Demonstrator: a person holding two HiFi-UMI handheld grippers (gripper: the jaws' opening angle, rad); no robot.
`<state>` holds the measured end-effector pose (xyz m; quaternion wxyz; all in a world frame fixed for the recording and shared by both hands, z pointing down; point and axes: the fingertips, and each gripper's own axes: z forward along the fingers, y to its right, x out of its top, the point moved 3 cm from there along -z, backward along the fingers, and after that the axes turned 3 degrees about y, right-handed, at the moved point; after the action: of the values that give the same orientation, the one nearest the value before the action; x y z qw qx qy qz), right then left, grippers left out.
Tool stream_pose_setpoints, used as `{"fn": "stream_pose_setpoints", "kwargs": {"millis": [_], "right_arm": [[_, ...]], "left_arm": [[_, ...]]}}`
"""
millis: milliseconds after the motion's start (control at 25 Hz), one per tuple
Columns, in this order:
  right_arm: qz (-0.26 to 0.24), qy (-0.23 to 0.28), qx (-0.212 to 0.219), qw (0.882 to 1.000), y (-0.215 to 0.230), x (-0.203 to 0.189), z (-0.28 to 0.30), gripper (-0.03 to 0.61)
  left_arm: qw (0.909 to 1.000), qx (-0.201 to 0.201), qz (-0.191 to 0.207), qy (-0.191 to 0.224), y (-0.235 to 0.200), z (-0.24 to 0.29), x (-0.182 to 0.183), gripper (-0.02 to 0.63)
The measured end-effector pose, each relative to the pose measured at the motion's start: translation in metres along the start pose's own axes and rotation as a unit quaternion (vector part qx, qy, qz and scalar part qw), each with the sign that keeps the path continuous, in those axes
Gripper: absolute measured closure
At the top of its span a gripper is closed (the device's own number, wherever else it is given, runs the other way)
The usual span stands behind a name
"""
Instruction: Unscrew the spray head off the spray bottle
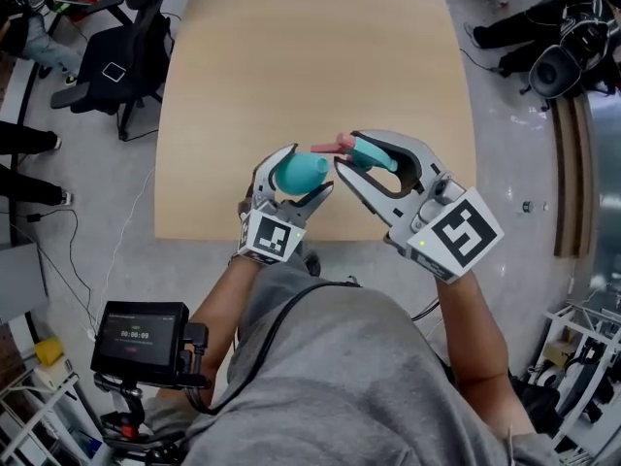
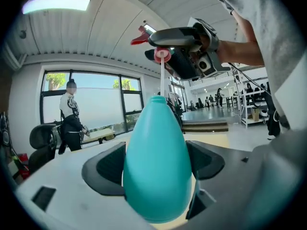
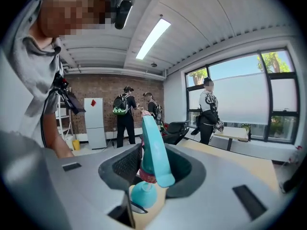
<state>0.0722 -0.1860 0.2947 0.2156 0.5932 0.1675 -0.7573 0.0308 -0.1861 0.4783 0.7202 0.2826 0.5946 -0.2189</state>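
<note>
My left gripper [image 1: 310,170] is shut on the teal spray bottle [image 1: 299,173], just above the near edge of the wooden table [image 1: 291,56]. In the left gripper view the bottle [image 2: 154,166] stands upright between both pads, its neck bare. My right gripper [image 1: 347,149] is shut on the teal spray head [image 1: 374,153], whose pink trigger [image 1: 333,147] pokes out to the left. The head's pink collar [image 2: 162,55] hangs above the neck, with the white dip tube [image 2: 162,78] running down into the bottle. In the right gripper view the spray head [image 3: 152,147] sits between the pads, above the bottle [image 3: 144,194].
A black office chair [image 1: 116,66] stands left of the table. A small screen on a stand [image 1: 141,336] is at the person's left side. Cables and dark gear [image 1: 563,56] lie at the upper right. A person [image 2: 71,116] stands by the window.
</note>
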Motion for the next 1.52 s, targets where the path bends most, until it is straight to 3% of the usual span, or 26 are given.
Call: {"fn": "stream_pose_setpoints", "kwargs": {"millis": [200, 320, 560, 720, 840, 920, 1280, 1520], "right_arm": [[0.057, 0.012, -0.033, 0.998, 0.030, -0.016, -0.008, 0.437], [0.137, 0.032, -0.052, 0.989, 0.054, -0.031, -0.021, 0.437], [0.329, 0.044, -0.074, 0.940, 0.104, -0.098, -0.019, 0.437], [0.377, -0.038, -0.096, 0.920, 0.120, -0.184, -0.004, 0.437], [0.425, -0.089, -0.095, 0.896, 0.117, -0.246, 0.012, 0.437], [0.439, -0.116, -0.091, 0.886, 0.115, -0.271, 0.024, 0.437], [0.448, -0.209, -0.082, 0.865, 0.114, -0.337, 0.056, 0.437], [0.427, -0.234, -0.092, 0.868, 0.115, -0.351, 0.059, 0.437]], "left_arm": [[0.9986, -0.013, -0.051, -0.003, -0.003, 0.015, -0.054, 0.227], [0.9971, -0.009, -0.072, -0.022, -0.001, 0.028, -0.081, 0.227], [0.9932, -0.002, -0.109, -0.043, -0.022, 0.032, -0.124, 0.227], [0.9904, -0.006, -0.130, -0.047, -0.033, 0.032, -0.142, 0.227], [0.9885, -0.010, -0.140, -0.056, -0.035, 0.029, -0.155, 0.227], [0.9872, -0.016, -0.147, -0.059, -0.035, 0.029, -0.159, 0.227], [0.9865, -0.043, -0.147, -0.057, -0.033, 0.030, -0.167, 0.227], [0.9863, -0.051, -0.143, -0.066, -0.033, 0.028, -0.169, 0.226]]}}
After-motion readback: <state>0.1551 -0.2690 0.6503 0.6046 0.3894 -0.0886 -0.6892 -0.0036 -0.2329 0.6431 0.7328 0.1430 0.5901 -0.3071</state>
